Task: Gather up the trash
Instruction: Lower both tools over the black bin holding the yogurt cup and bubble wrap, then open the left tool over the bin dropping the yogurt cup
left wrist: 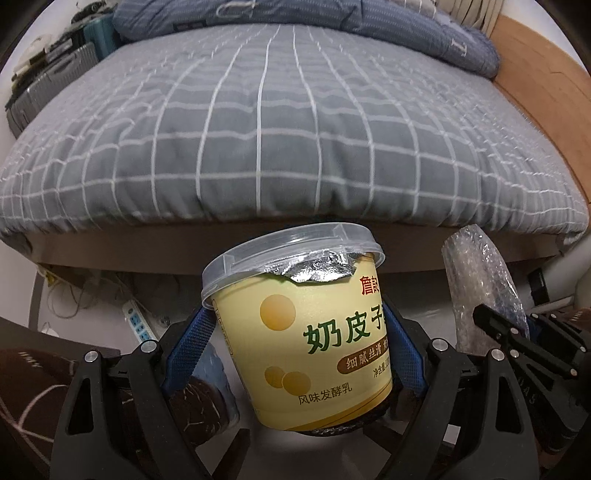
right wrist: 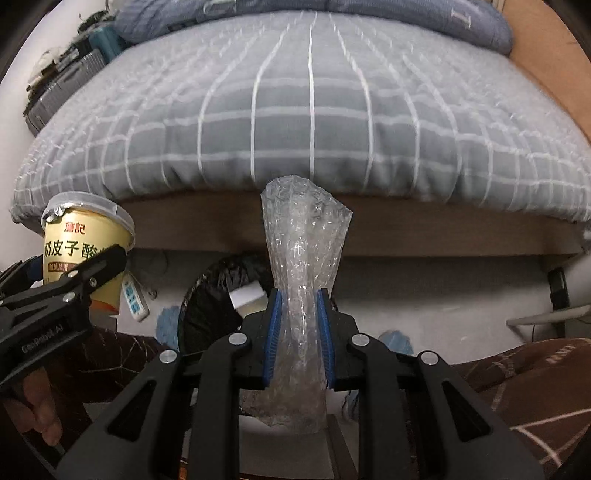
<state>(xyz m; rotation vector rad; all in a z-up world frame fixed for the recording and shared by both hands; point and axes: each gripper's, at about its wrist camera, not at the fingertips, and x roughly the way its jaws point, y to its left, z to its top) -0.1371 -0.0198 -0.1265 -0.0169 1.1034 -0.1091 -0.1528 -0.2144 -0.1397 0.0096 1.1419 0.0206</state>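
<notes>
While the left gripper (left wrist: 299, 328) clamps one yellow yogurt cup (left wrist: 306, 332) between its wide-set blue pads, the right gripper (right wrist: 299, 332) pinches one crumpled bubble wrap piece (right wrist: 303, 266), jaws nearly together. On the cup, green print reads "奶皮子" above smaller "风味发酵乳"; its foil seal (left wrist: 317, 271) is torn under a clear lid. Beyond both tongs runs the edge of one checked bed (left wrist: 258, 129), with one power strip (left wrist: 138, 320) on open floor beneath.

Both wrist views facing bed (left wrist: 280, 122)

Bed (left wrist: 280, 122): checked grey cover, blue quilt (left wrist: 436, 33).
</notes>
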